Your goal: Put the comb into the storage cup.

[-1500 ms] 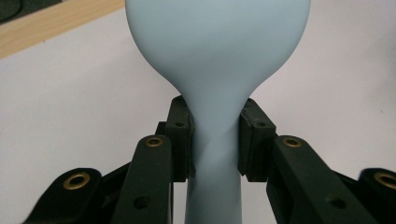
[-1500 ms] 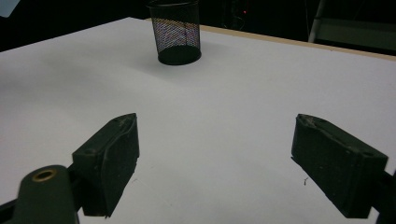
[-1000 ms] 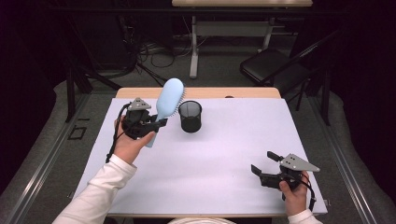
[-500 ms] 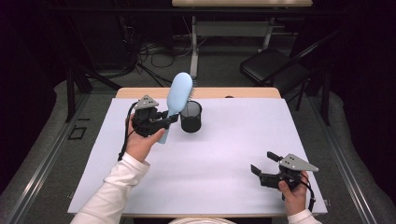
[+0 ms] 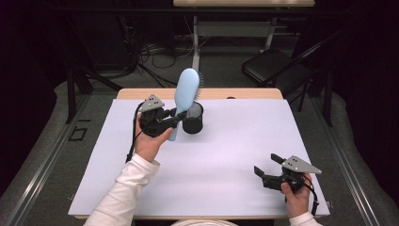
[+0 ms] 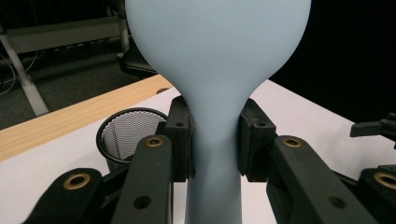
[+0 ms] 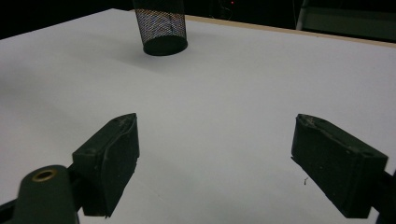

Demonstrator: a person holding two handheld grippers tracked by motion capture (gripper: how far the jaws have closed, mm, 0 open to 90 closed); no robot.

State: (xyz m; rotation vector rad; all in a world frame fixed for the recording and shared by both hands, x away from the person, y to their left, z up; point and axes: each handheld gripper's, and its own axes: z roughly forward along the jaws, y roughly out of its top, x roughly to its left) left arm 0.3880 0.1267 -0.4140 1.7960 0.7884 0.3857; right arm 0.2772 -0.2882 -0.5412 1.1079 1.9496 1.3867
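A light blue hairbrush [image 5: 186, 92] stands nearly upright in the air, its head up and bristles facing away, its handle end low beside a black mesh cup [image 5: 193, 117]. My left gripper [image 5: 178, 118] is shut on the brush's neck; in the left gripper view both pads press the narrow neck of the hairbrush [image 6: 215, 154] and the mesh cup [image 6: 126, 135] sits just behind on the left. My right gripper [image 5: 266, 165] rests low over the front right of the table, jaws open and bare. In the right gripper view, my right gripper [image 7: 215, 158] faces the mesh cup [image 7: 161, 28] far off.
A white sheet [image 5: 226, 155] covers the table, whose wooden edge [image 5: 244, 93] shows at the back. Behind the table stand a dark folding chair [image 5: 277, 66] and a desk frame with cables on the floor.
My left hand has carried the hairbrush to the right, up against the mesh cup, and tipped it more upright. The right gripper has stayed where it was.
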